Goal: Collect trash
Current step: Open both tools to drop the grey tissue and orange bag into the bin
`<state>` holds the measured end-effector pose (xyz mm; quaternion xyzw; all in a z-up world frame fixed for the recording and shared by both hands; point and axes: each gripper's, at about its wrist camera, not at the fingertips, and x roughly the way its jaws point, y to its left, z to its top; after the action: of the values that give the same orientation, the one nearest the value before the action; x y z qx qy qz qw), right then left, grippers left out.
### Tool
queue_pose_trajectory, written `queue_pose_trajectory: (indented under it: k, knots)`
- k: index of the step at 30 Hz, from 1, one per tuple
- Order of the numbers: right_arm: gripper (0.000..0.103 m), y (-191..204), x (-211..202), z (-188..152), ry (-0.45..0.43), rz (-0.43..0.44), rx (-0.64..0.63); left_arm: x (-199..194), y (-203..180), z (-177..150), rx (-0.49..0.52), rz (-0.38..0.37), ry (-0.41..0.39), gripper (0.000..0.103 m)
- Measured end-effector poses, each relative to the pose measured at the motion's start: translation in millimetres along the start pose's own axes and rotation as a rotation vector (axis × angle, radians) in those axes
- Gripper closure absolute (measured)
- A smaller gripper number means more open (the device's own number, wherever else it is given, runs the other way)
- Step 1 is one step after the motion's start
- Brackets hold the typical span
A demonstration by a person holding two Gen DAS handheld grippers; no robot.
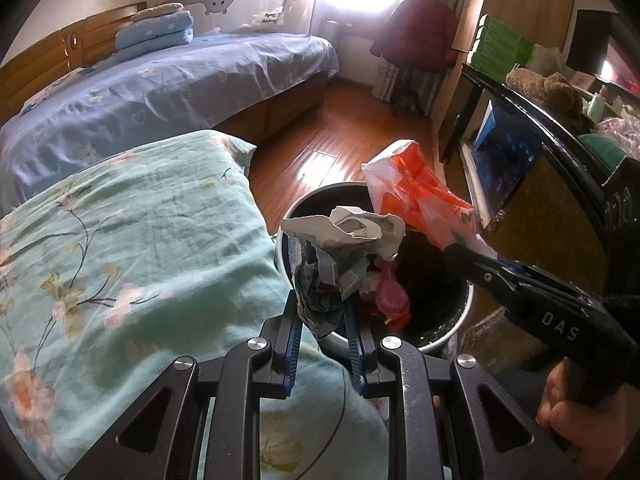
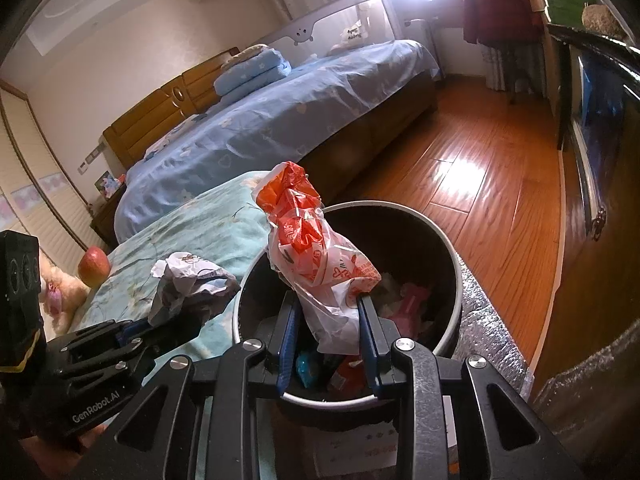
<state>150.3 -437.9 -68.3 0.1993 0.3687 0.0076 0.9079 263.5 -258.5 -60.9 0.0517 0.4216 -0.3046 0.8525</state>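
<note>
I am near the end of this round of collecting. My left hand-held gripper (image 1: 320, 316) is clamped on a crumpled paper wad (image 1: 340, 252), which hangs at the near rim of the round trash bin (image 1: 460, 320), partly over its mouth. My right hand-held gripper (image 2: 326, 312) is clamped on an orange-and-white plastic bag (image 2: 316, 256), held upright directly over the bin's opening. Neither piece is released yet, so what is left is to let both drop inside. The bin already holds pink scraps (image 1: 390, 300) and other wrappers; I cannot tell from its dark interior how full it is.

The bin stands on a glossy wooden floor (image 2: 480, 184), touching the edge of a bed covered in a teal floral quilt (image 1: 120, 260). On that quilt, in the right wrist view, a red apple (image 2: 94, 266) lies beside a plush toy (image 2: 60, 292); whether either counts as trash I would not say. Beyond is a larger bed with a blue sheet (image 1: 160, 96) and folded bedding near a wooden headboard. Bright window light washes out the far wall, and a dark red coat (image 1: 416, 28) hangs beside it. A black cabinet (image 1: 520, 128) runs along the right.
</note>
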Motion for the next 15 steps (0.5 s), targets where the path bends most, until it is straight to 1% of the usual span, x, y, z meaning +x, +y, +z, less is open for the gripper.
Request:
queue_pose_trajectory:
  k: [15]
  knots:
    - [0.074, -13.8, 13.2, 8.6, 0.014, -0.010, 0.016, 19.0, -6.8, 11.6, 0.004, 0.001, 0.024, 0.083]
